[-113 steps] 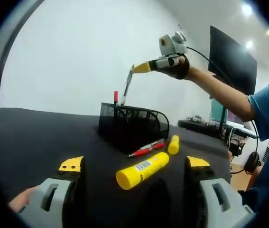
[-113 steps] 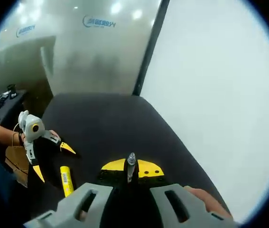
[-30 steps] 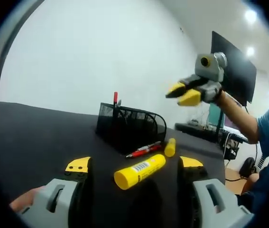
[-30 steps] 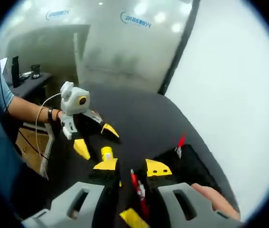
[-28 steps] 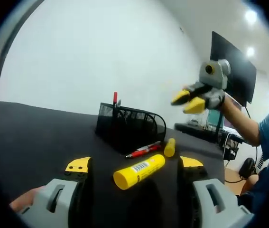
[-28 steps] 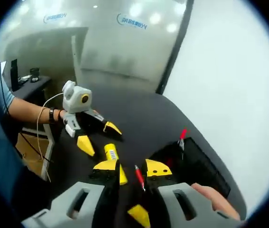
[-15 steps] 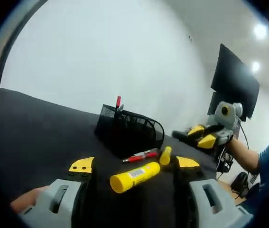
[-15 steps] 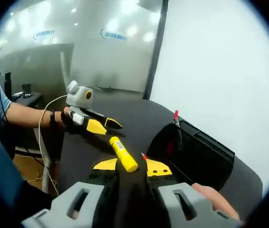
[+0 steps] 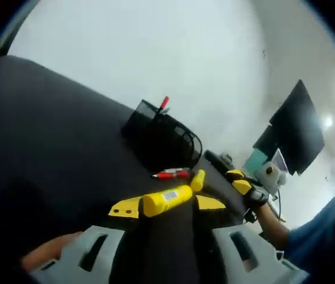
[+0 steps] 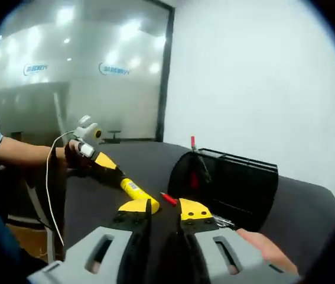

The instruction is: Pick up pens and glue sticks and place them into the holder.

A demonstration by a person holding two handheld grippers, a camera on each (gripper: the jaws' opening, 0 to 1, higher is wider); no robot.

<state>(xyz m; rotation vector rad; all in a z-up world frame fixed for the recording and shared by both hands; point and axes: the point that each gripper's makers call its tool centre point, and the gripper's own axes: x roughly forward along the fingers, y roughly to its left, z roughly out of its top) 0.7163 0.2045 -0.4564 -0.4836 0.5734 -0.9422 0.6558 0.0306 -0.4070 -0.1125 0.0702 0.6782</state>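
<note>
Left gripper: my fingers stand on either side of the large yellow glue stick, which lies crosswise between the yellow tips on the black table. The tips sit right at its two sides; I cannot tell whether they press it or merely flank it. In the right gripper view the same left gripper comes in from the left, low over the table, with the large glue stick at its tips.

Beyond the large stick, in the left gripper view, a smaller yellow glue stick lies on the table, and just beside it a red pen. Behind these stands the black mesh holder, upright, with a red-capped pen sticking up out of it near its far corner.

Right gripper: my fingers are a little apart, with a narrow dark gap between the yellow tips and nothing held between them. A red pen lies on the table just ahead of the tips. The holder stands to the right of them, and the red-capped pen rises from its near left corner. In the left gripper view the right gripper shows at the right, low beyond the table edge, its yellow tips apart.
</note>
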